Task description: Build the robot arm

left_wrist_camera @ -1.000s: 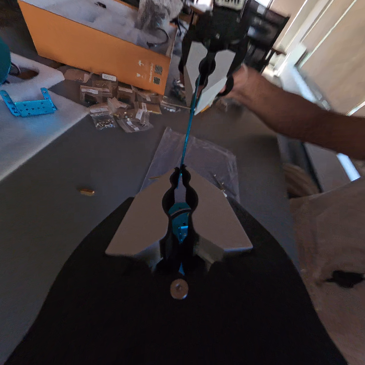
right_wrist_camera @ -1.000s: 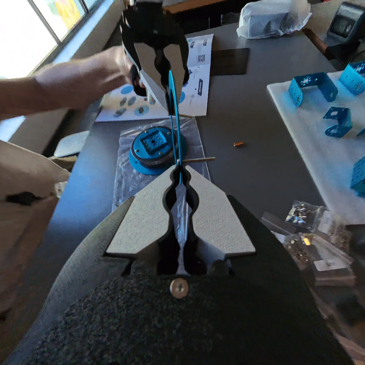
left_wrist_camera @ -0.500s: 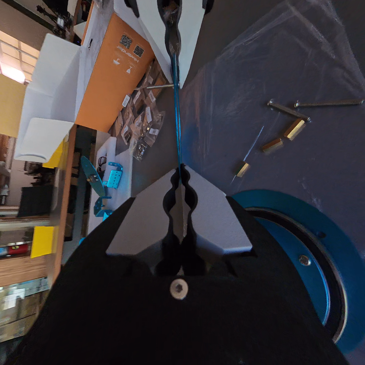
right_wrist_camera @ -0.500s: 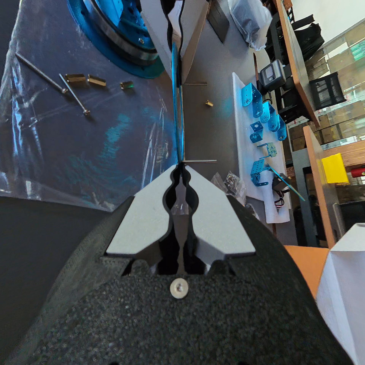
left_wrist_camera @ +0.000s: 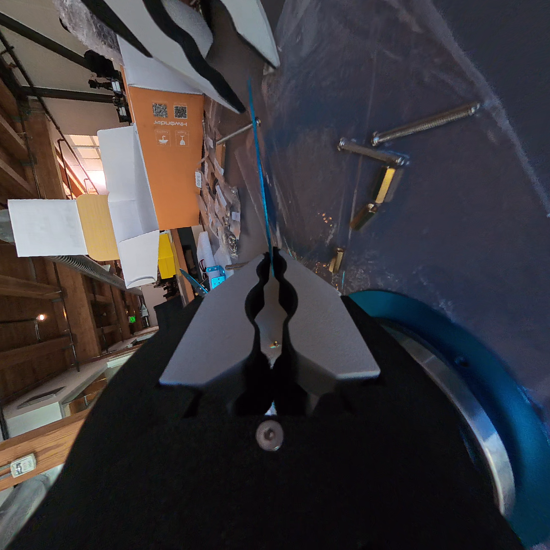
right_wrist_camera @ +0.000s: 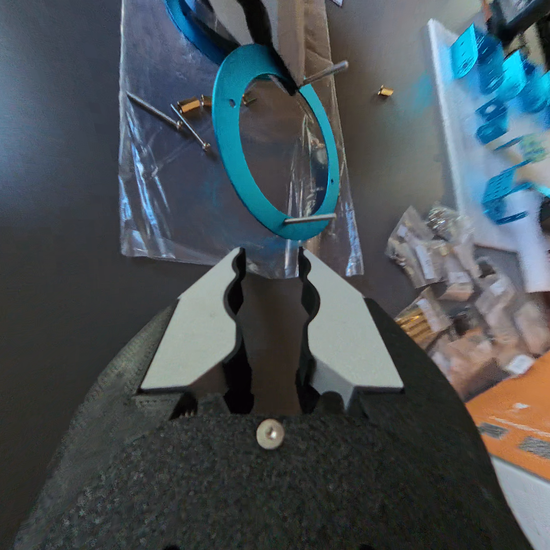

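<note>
The left gripper (left_wrist_camera: 272, 262) pinches the edge of a thin blue ring (right_wrist_camera: 229, 143), held above a clear plastic sheet (right_wrist_camera: 148, 184) on the dark grey table (right_wrist_camera: 59, 148). The right gripper (right_wrist_camera: 272, 259) is spread wide and empty, just short of the ring. Long screws (left_wrist_camera: 422, 125) and brass standoffs (left_wrist_camera: 385, 184) lie on the sheet beside a blue round base (left_wrist_camera: 482, 357); farther off are parts bags (right_wrist_camera: 440, 268), blue brackets (right_wrist_camera: 500, 119) on white foam, an orange box (left_wrist_camera: 166, 166) and wooden shelving (left_wrist_camera: 35, 327).

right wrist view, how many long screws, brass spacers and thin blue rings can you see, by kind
long screws: 4 (2 loose, 2 through the ring)
brass spacers: 4
thin blue ring: 1
total: 9
</note>
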`<state>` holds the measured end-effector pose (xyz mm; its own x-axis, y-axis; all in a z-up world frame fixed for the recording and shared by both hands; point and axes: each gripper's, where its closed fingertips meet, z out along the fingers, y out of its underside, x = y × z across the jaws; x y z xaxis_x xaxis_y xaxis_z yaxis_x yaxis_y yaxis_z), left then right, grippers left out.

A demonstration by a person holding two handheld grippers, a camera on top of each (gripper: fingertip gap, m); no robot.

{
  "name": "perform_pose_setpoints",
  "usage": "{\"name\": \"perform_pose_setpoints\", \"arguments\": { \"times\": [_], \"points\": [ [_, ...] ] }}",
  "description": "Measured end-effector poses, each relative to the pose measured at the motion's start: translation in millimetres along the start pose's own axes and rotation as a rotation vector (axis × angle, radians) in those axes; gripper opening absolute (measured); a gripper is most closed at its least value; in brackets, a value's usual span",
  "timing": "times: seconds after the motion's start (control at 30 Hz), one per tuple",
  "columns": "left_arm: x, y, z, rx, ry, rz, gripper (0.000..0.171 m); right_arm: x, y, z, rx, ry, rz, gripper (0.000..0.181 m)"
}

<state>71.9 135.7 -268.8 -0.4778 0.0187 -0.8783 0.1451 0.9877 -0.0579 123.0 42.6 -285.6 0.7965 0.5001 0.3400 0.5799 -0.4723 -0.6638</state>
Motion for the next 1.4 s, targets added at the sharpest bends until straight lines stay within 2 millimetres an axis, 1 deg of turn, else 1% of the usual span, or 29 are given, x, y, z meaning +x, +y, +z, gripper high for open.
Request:
{"name": "perform_pose_setpoints", "arguments": {
  "times": [0.07, 0.13, 0.17, 0.2, 0.27, 0.3, 0.33, 0.4, 0.43, 0.5, 0.57, 0.63, 0.7, 0.8, 0.9, 0.97, 1.03, 1.1, 1.13, 1.23, 1.33, 1.4],
  "points": [
    [2, -1, -1, -0.011, 0.012, 0.025, 0.001, -3, -1, -3, 0.037, -0.087, 0.128, 0.035],
    [3, -1, -1, -0.031, 0.014, 0.064, 0.002, 11, -5, -4, 0.091, -0.097, 0.275, 0.033],
    [4, -1, -1, -0.040, 0.015, 0.078, 0.002, 10, -10, -5, 0.136, -0.155, 0.343, 0.033],
    [5, -2, -1, -0.046, 0.016, 0.086, 0.002, 14, -13, -4, 0.159, -0.179, 0.418, 0.030],
    [5, -4, -1, -0.054, 0.015, 0.093, 0.002, 15, -18, -4, 0.193, -0.262, 0.504, 0.028],
    [5, -4, 0, -0.057, 0.015, 0.096, 0.002, 16, -18, -2, 0.195, -0.273, 0.536, 0.026],
    [4, -4, 0, -0.059, 0.014, 0.101, 0.002, 16, -18, 1, 0.189, -0.283, 0.541, 0.024],
    [4, -5, 1, -0.064, 0.011, 0.109, 0.002, 14, -18, 6, 0.181, -0.293, 0.543, 0.013],
    [4, -5, 1, -0.066, 0.009, 0.111, 0.003, 12, -18, 8, 0.169, -0.302, 0.537, 0.012],
    [5, -5, 3, -0.068, 0.014, 0.115, 0.003, 14, -19, 10, 0.164, -0.288, 0.553, 0.003],
    [7, -5, 4, -0.070, 0.019, 0.113, 0.003, 14, -21, 8, 0.155, -0.280, 0.528, 0.002],
    [8, -5, 7, -0.065, 0.024, 0.095, 0.004, 19, -22, 4, 0.172, -0.222, 0.485, 0.002],
    [7, -5, 10, -0.059, 0.027, 0.067, 0.004, 25, -21, 1, 0.188, -0.178, 0.482, 0.002],
    [12, -5, 14, -0.066, 0.066, 0.072, 0.006, 24, -9, 5, 0.157, -0.167, 0.517, 0.002],
    [18, -3, 15, -0.089, 0.130, 0.071, 0.009, 21, 2, 10, 0.110, -0.146, 0.517, 0.002],
    [18, -4, 12, -0.078, 0.154, 0.038, 0.016, 23, 3, 7, 0.104, -0.128, 0.515, 0.002],
    [11, -1, 8, -0.079, 0.141, 0.006, 0.023, 23, 6, 6, 0.101, -0.129, 0.523, 0.002],
    [4, -1, 3, -0.045, 0.126, -0.056, 0.024, 23, 7, 5, 0.106, -0.133, 0.536, 0.002],
    [2, -1, 0, -0.023, 0.139, -0.119, 0.023, 23, 7, 5, 0.105, -0.133, 0.539, 0.002],
    [-4, -1, -3, 0.044, 0.224, -0.396, 0.023, 23, 7, 5, 0.106, -0.132, 0.542, 0.002],
    [-6, -2, 1, 0.105, 0.397, -0.695, 0.023, 23, 7, 6, 0.107, -0.135, 0.548, 0.002],
    [-8, -4, 8, 0.135, 0.505, -0.834, 0.024, 23, 6, 6, 0.109, -0.138, 0.552, 0.002]
  ]
}}
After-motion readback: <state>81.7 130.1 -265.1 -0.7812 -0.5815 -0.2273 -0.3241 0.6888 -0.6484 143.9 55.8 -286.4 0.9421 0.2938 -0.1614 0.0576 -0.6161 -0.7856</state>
